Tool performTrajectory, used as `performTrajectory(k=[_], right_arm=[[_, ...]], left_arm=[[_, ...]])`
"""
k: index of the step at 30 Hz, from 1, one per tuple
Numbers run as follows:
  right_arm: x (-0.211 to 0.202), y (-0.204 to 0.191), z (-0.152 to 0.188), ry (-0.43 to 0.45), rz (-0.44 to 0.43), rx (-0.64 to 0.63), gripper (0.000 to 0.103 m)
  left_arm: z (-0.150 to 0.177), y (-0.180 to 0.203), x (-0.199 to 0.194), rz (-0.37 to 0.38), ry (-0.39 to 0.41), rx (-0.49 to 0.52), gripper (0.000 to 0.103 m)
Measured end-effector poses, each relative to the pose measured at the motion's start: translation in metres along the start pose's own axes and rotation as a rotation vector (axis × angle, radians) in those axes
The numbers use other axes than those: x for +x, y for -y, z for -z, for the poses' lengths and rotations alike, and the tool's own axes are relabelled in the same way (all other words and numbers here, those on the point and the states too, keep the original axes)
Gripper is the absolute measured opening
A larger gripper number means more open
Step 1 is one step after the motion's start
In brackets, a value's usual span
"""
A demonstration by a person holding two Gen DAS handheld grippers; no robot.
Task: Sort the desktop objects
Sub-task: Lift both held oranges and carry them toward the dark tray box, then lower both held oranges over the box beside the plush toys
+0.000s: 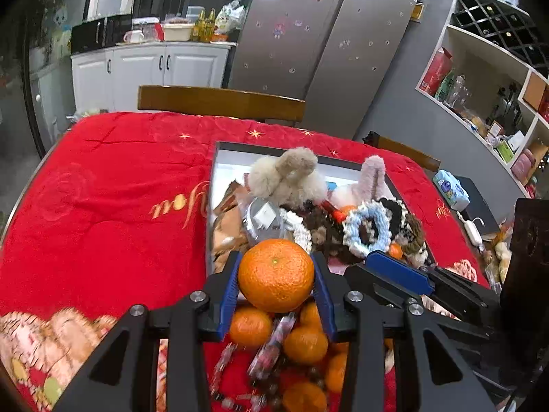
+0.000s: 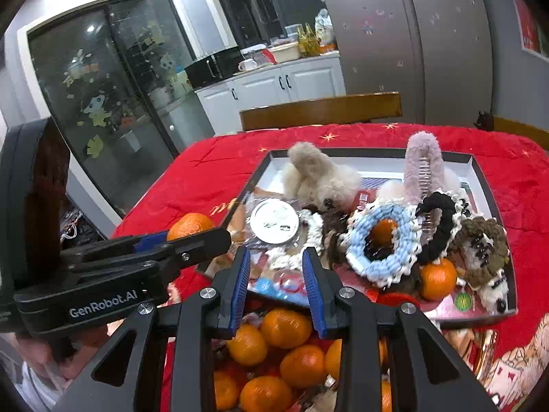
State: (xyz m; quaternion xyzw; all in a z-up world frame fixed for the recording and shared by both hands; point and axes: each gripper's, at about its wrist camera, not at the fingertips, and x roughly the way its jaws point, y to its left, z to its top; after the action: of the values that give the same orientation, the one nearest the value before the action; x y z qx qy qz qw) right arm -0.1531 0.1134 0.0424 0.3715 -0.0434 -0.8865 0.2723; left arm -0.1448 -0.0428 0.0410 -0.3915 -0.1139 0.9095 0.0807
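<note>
Lower centre of frame: left hand-held gripper (image 1: 276, 276) clamps a mandarin (image 1: 276, 274) for sorting; right hand-held gripper (image 2: 276, 274) part-open, empty.

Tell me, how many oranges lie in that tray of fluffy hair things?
2. One orange shows through the blue knitted ring; the other orange sits just right of it, nearer the tray's front edge. More may hide under the pile.

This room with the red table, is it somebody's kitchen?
Most likely yes, a home kitchen or dining room: a big silver fridge, white cupboards with bottles on top, and open pantry shelves.
</note>
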Motion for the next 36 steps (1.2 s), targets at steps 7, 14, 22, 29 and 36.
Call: performTrajectory(k=[7, 14, 22, 29, 36], right_arm=[[-0.003, -0.023, 0.029, -0.016, -0.012, -0.043, 0.032], [0.013, -0.034, 0.053, -0.053, 0.009, -0.08, 0.033], [0.023, -0.036, 0.058, -0.05, 0.035, -0.129, 0.033], [0.022, -0.037, 0.065, -0.041, 0.035, -0.145, 0.033], [0.025, -0.049, 0.071, -0.036, 0.123, -0.22, 0.029]], left_arm=[[0.054, -0.02, -0.03, -0.043, 0.03, -0.028, 0.041], [0.075, -0.015, -0.03, -0.074, 0.031, 0.06, 0.041], [0.081, -0.019, -0.016, -0.089, -0.006, 0.064, 0.041], [0.084, -0.021, -0.013, -0.09, -0.011, 0.066, 0.041], [0.082, -0.024, -0.013, -0.099, -0.007, 0.058, 0.041]])
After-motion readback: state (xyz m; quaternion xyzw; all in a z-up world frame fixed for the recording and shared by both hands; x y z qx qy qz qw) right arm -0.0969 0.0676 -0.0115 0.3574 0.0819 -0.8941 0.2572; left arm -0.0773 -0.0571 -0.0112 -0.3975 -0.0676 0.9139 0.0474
